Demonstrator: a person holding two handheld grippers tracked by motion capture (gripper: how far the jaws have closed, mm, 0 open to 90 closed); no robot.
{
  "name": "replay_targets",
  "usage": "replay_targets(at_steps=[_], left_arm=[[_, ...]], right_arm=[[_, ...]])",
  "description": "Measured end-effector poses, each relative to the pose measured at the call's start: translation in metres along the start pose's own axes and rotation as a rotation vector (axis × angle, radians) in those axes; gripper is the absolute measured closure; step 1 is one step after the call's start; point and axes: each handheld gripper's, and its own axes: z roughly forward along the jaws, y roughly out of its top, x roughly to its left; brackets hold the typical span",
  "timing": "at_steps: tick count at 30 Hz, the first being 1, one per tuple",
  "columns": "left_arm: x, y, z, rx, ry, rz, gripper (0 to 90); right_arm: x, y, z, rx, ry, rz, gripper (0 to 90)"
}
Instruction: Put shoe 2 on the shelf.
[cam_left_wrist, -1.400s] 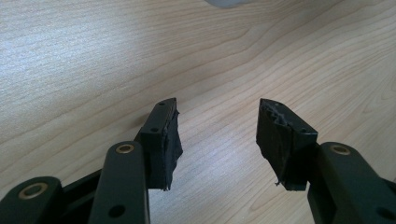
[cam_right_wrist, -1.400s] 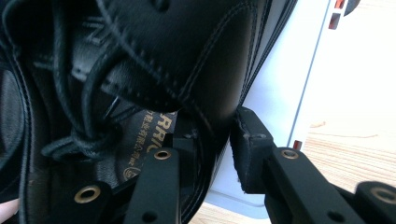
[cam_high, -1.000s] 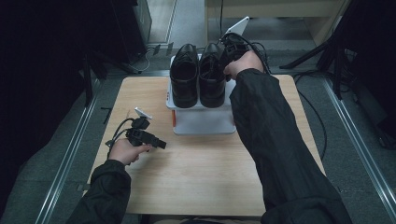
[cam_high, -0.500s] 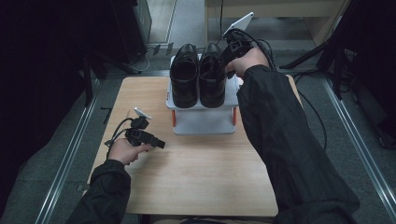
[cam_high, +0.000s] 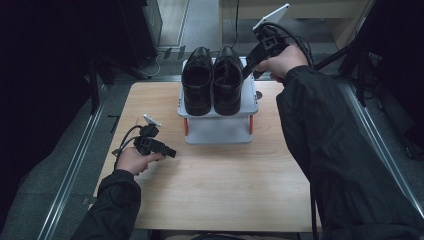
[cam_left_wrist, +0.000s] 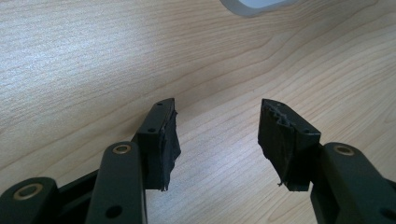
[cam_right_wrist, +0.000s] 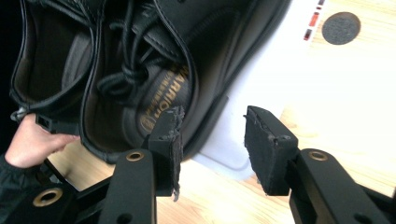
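right claw (cam_right_wrist: 212, 140) view: insole print in right shoe (cam_right_wrist: 154, 88) | high view: shelf (cam_high: 218, 131)

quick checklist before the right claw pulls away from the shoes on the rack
1. Right claw let go: ok, jaws have just been opening; in the right gripper view nothing is pinched between them.
2. Right shoe seated on the white rack: ok, it lies flat on the top shelf.
3. Left shoe beside it: ok, side by side, toes pointing away.
4. Claw clear of the laces: cannot tell, one pad overlaps the shoe rim.
5. Left claw out of the way: ok, open and empty over the table.
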Motion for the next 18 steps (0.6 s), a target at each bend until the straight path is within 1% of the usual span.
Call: replay_targets(at_steps=[1, 3, 6, 7, 9, 13, 14, 16, 18], left_arm=[[0.0, -0.001, 0.0, 0.002, 0.0, -0.002, 46.8], [0.001, -0.002, -0.001, 0.011, 0.006, 0.007, 46.8], [0.002, -0.004, -0.002, 0.004, 0.003, 0.004, 46.9], [0.002, -0.005, -0.002, 0.002, 0.004, 0.003, 46.9], [0.002, -0.005, -0.003, 0.005, 0.005, 0.01, 46.9], [0.003, -0.005, -0.003, 0.005, 0.005, 0.007, 46.8], [0.003, -0.005, -0.003, 0.005, 0.004, 0.001, 46.7], [0.003, -0.005, -0.003, 0.007, 0.005, 0.0, 46.7], [0.004, -0.005, -0.003, 0.007, 0.003, 0.002, 46.7]], right_arm=[[-0.001, -0.002, -0.003, 0.005, -0.003, 0.001, 57.2], [-0.005, -0.005, -0.007, 0.0, -0.01, -0.008, 57.1], [-0.013, -0.013, -0.012, -0.03, 0.013, -0.022, 56.9], [-0.016, -0.015, -0.012, -0.026, 0.013, -0.021, 56.9], [-0.021, -0.02, -0.009, -0.021, 0.011, -0.024, 56.9], [-0.03, -0.029, -0.004, -0.011, 0.012, -0.041, 56.4], [-0.032, -0.031, -0.003, -0.013, 0.013, -0.041, 56.1], [-0.04, -0.037, 0.001, -0.018, 0.026, -0.045, 56.0], [-0.042, -0.039, 0.003, -0.021, 0.022, -0.049, 56.0]])
